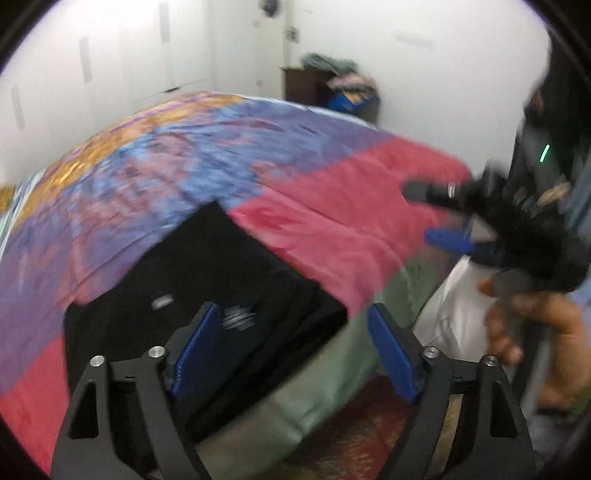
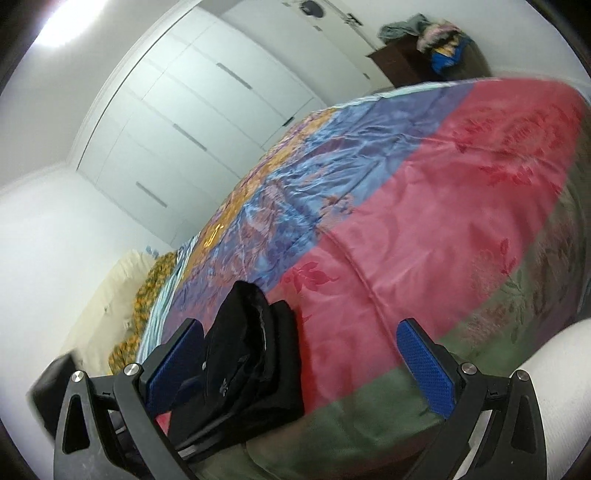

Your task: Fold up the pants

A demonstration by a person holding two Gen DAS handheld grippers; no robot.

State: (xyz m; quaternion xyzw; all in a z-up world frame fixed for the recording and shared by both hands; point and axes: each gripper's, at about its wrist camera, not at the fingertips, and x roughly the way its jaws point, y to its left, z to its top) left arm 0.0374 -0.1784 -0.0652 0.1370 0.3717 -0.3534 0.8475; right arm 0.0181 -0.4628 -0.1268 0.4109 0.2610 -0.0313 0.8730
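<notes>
Patchwork bedspread [image 1: 332,221] under folded black pants [image 1: 207,280]; left gripper [image 1: 295,354], right gripper [image 2: 299,369] both wide, empty.

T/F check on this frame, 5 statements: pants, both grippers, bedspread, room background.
1. The black pants lie folded near the bed's edge. True.
2. The left gripper is clamped on the pants. False: its jaws stand apart with no cloth pinched.
3. The right gripper is open. True.
4. The bedspread is plain white. False: it has pink, blue, orange and green patches.
5. A heap of clothes sits on the dark cabinet in the corner. True.
</notes>
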